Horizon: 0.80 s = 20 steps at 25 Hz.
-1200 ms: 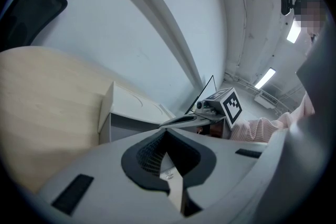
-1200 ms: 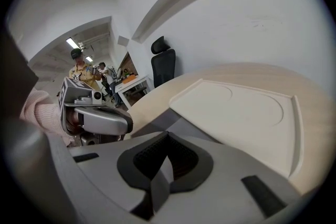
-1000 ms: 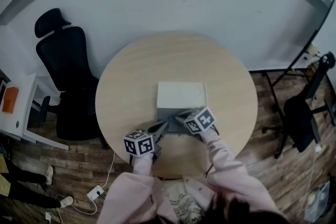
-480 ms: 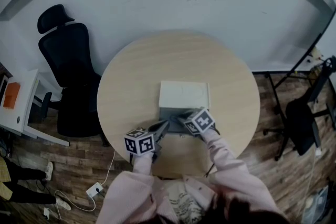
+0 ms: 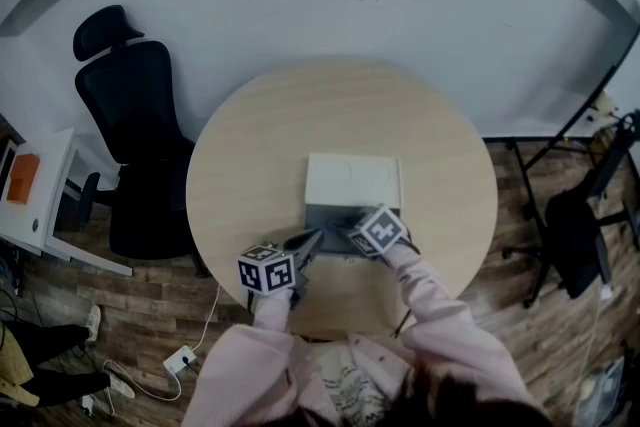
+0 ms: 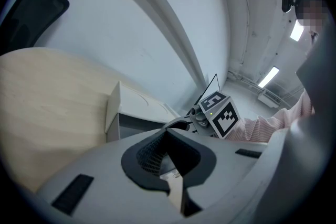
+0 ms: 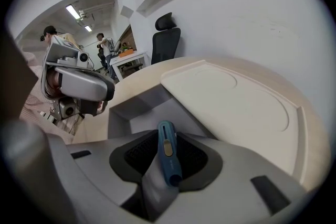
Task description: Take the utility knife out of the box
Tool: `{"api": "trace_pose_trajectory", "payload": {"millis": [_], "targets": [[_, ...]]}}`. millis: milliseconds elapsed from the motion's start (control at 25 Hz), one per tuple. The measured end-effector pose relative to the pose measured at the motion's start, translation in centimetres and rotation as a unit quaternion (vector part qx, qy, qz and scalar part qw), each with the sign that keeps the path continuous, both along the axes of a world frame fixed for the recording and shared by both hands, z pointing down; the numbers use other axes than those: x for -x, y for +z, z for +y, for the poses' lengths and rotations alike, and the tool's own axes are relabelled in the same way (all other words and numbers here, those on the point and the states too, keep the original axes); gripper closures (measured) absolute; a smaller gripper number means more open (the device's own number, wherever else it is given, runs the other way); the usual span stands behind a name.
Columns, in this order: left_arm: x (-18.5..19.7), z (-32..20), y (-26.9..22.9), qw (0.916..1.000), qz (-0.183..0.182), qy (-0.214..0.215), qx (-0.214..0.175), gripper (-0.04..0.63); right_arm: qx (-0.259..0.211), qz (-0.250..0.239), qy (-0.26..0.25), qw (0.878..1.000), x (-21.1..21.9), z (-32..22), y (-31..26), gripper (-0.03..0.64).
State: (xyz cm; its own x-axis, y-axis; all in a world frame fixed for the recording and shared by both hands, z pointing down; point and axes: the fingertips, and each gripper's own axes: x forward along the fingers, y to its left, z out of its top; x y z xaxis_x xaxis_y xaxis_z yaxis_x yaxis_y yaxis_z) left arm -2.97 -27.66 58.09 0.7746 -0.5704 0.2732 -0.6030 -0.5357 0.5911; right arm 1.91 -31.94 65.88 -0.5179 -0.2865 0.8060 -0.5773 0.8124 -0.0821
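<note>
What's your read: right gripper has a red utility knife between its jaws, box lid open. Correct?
One slip: the utility knife is blue, not red, as the right gripper view shows. It does sit between the jaws of the right gripper, which have just been opening, and the lid of the box is open.

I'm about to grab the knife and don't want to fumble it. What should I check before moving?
1. The lid is folded back off the box: ok.
2. The utility knife is visible inside: ok.
3. The knife lies between the jaws of the right gripper: ok; they have just been opening.
4. The pads press on the knife: not ok, the jaws stand apart.
5. The left gripper steadies the box: cannot tell; its tip sits at the near-left corner.
</note>
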Motion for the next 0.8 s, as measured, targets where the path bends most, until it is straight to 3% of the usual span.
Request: {"api": "trace_pose_trajectory", "payload": {"millis": [800], "targets": [[0.5, -0.1, 0.2, 1.0000, 0.002, -0.003, 0.004, 0.594, 0.003, 0.017, -0.036, 0.999, 1.5, 0.7, 0.7, 0.396]]}}
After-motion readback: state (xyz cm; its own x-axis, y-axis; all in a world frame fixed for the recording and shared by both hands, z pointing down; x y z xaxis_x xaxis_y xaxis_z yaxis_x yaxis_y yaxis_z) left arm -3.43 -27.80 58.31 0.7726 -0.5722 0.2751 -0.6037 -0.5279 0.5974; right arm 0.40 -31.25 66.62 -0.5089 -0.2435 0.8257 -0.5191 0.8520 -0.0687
